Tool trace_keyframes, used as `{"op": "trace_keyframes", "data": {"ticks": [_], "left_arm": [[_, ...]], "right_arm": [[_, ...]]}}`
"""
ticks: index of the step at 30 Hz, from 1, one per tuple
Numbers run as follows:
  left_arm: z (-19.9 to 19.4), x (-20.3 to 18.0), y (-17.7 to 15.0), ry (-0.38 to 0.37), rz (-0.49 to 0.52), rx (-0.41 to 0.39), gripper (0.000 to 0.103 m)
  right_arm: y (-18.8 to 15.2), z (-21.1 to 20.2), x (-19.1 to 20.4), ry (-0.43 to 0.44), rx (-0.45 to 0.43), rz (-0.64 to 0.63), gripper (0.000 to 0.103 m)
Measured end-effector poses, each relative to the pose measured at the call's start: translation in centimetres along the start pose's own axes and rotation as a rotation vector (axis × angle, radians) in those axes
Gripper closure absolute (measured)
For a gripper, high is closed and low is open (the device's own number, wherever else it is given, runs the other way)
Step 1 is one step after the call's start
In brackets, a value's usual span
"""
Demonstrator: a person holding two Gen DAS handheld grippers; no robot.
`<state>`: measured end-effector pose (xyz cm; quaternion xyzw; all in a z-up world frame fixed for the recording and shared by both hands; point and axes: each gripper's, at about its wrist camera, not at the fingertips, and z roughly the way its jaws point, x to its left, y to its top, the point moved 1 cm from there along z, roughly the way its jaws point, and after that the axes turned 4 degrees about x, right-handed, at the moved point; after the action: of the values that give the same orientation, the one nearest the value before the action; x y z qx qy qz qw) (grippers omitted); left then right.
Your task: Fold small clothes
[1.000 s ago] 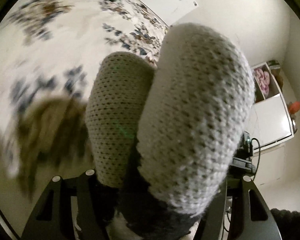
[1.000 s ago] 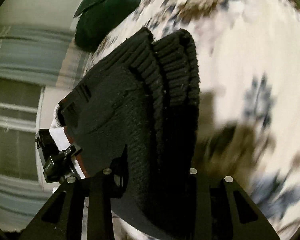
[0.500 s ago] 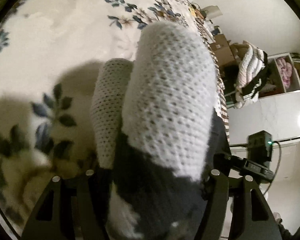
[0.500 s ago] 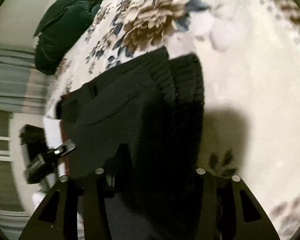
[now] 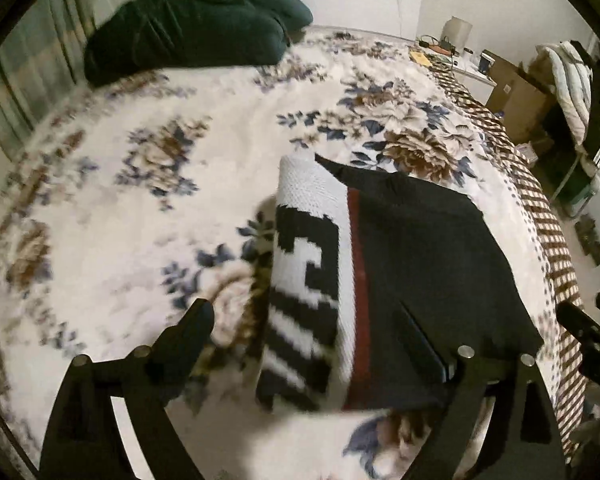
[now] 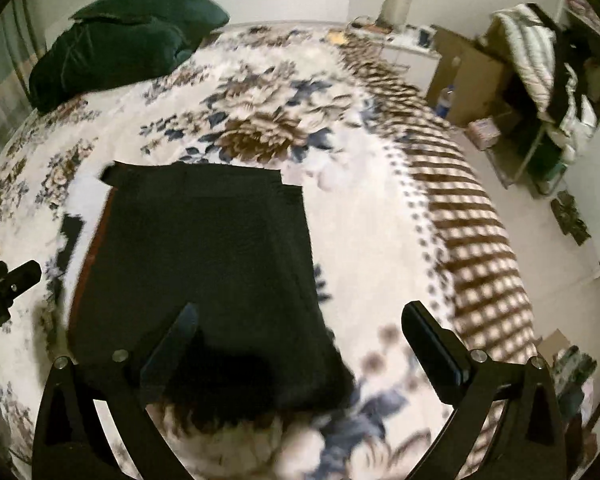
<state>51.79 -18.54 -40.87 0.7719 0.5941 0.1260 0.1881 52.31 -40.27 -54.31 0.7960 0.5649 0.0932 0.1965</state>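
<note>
A folded knit garment (image 5: 400,264) lies flat on the flowered bedspread (image 5: 140,208); it is white with a black pattern on the left, then a red stripe, then black. In the right wrist view mostly its black part (image 6: 204,264) shows. My left gripper (image 5: 312,344) hovers above its near end with jaws opening wide; the garment lies below them and the pads do not touch it. My right gripper (image 6: 304,344) also hangs above the near edge, jaws opening wide, holding nothing. Each gripper shows at the edge of the other's view.
A dark green pillow (image 5: 188,28) rests at the head of the bed. The brown-checked blanket border (image 6: 472,232) runs down the bed's right edge. Beyond it are cardboard boxes (image 6: 472,76), a rack with clothes (image 6: 540,64) and floor.
Both grippers let go of the garment, opened wide, rose and tipped back. The garment, held up close to both cameras before, now lies flat on the bed.
</note>
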Motion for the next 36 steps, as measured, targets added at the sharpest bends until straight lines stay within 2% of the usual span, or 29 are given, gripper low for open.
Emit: {"op": "trace_keyframes", "data": {"ticks": [5, 13, 26, 30, 36], "left_arm": [[-5.2, -1.2, -1.3, 0.049, 0.024, -0.035, 0.012], [-16.0, -3.0, -3.5, 0.042, 0.048, -0.111, 0.012], [-33.8, -3.7, -8.6, 0.039, 0.026, -0.203, 0.012], [-38.9, -4.1, -10.2, 0.055, 0.014, -0.237, 0.012], [-43.8, -4.7, -12.1, 0.062, 0.0, -0.278, 0.012]], "right_arm": [[-3.3, -7.2, -0.8, -0.015, -0.032, 0.022, 0.0], [-6.1, -20.2, -1.5, -0.062, -0.138, 0.023, 0.0], [-11.6, -43.3, -2.6, -0.002, -0.27, 0.007, 0.0], [-13.4, -49.3, -2.9, 0.019, -0.312, -0.007, 0.0], [-16.3, -56.6, -3.4, 0.026, -0.36, -0.035, 0.0]]}}
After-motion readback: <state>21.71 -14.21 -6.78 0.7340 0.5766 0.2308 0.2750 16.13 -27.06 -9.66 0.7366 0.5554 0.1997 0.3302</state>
